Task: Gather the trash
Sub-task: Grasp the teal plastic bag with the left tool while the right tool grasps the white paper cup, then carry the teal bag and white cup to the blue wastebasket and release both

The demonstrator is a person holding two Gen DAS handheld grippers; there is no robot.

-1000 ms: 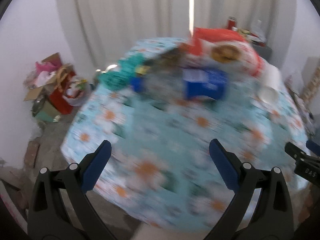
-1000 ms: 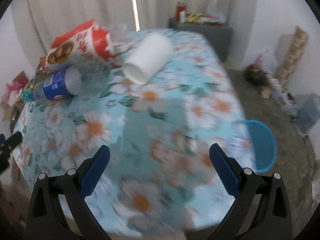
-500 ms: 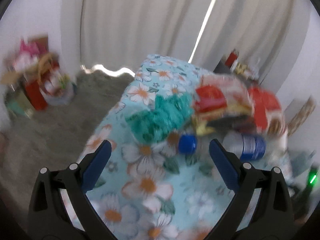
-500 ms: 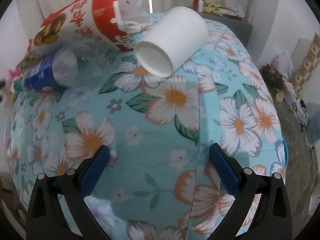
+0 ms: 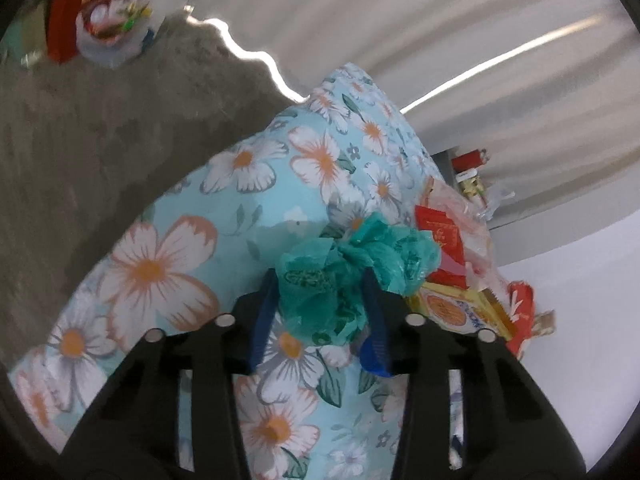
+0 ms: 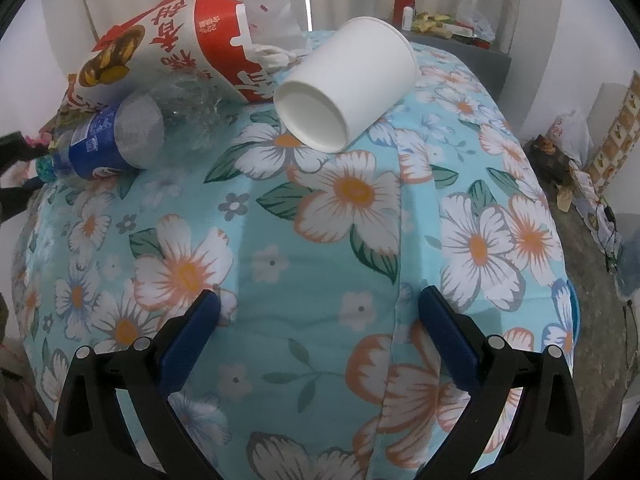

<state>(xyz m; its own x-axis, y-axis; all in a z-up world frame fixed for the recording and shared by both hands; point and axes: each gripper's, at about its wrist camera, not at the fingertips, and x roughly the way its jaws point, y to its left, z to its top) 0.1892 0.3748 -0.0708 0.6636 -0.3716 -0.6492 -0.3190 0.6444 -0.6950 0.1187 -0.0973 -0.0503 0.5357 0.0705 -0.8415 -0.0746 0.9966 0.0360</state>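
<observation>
My left gripper (image 5: 320, 280) is shut on a crumpled teal plastic bag (image 5: 352, 268) at the edge of the flower-print table (image 5: 168, 248). Beside it lie red and yellow wrappers (image 5: 448, 256). In the right wrist view my right gripper (image 6: 320, 300) is open and empty above the tablecloth (image 6: 320, 248). Ahead of it lie a white paper cup (image 6: 348, 80) on its side, a red and white snack bag (image 6: 180, 44) and a crushed clear bottle with a blue label (image 6: 116, 136). The left gripper's black tip (image 6: 16, 172) shows at the left edge.
A blue basket rim (image 6: 574, 312) shows under the table's right edge. Gift bags (image 5: 100, 28) stand on the grey floor by the curtain. A dark side table with a red can (image 6: 404, 0) stands at the back. Bags and litter (image 6: 568, 148) lie on the right floor.
My left gripper moved forward onto the teal bag, tilted, and closed on it. My right gripper came slightly closer to the cup and stays open.
</observation>
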